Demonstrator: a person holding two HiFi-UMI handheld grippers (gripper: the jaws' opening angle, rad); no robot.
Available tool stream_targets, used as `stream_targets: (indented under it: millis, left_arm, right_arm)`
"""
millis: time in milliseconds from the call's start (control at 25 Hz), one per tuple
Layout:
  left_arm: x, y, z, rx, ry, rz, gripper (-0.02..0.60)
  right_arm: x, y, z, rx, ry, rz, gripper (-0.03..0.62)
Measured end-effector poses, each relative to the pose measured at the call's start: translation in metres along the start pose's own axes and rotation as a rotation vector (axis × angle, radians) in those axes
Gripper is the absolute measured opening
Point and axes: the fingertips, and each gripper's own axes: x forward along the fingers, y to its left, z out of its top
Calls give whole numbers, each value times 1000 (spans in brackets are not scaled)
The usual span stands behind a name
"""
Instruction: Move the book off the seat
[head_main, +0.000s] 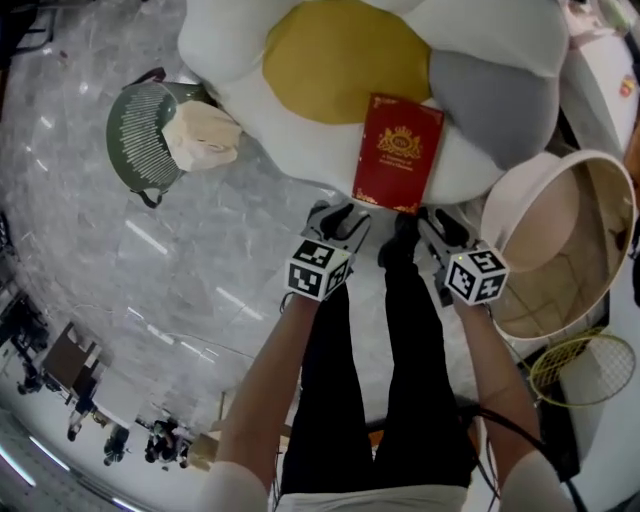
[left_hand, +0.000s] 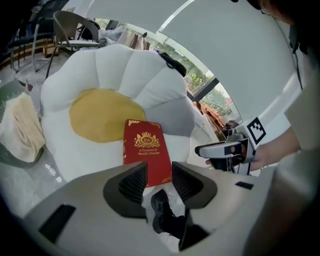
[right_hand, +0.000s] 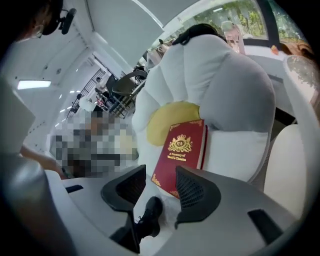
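Observation:
A dark red book (head_main: 398, 152) with gold print lies on the front edge of a flower-shaped seat (head_main: 235, 60), white with a yellow centre and one grey petal. My left gripper (head_main: 345, 215) hovers just short of the book's near left corner. My right gripper (head_main: 427, 225) hovers just short of its near right corner. In the left gripper view the book (left_hand: 146, 152) lies beyond the open left gripper (left_hand: 160, 172), nothing between the pads. In the right gripper view the right gripper (right_hand: 162, 182) is likewise open and empty, the book (right_hand: 182, 152) just ahead.
A green slatted basket (head_main: 135, 135) holding a cream cloth (head_main: 203, 137) stands left of the seat on the marble floor. A pale round tub (head_main: 600, 215) stands at the right, with a racket (head_main: 585, 370) below it. The person's black-trousered legs and shoes are under the grippers.

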Motion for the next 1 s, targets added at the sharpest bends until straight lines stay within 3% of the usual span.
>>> stream_targets:
  millis: [320,520,640,880,1000]
  left_arm:
    - [51,44,-32,-108,40,-2,181]
    - [90,69,-43,-179,102,-11,310]
    - [109,79,-53,-192,148,-23,353]
    - [136,72,-79,-207,241,-120,362]
    - [136,75,-80,-166,243,-69,345]
  right_arm:
    - [56,-43,-32,39,45,-51,229]
    - [82,-63,-47,47,76,-88,266]
    - [97,-70,-57,68,91,-98,298]
    - [120,-73,-76,79,129,-99,321]
    - [124,-72,-77,65,135,-138,321]
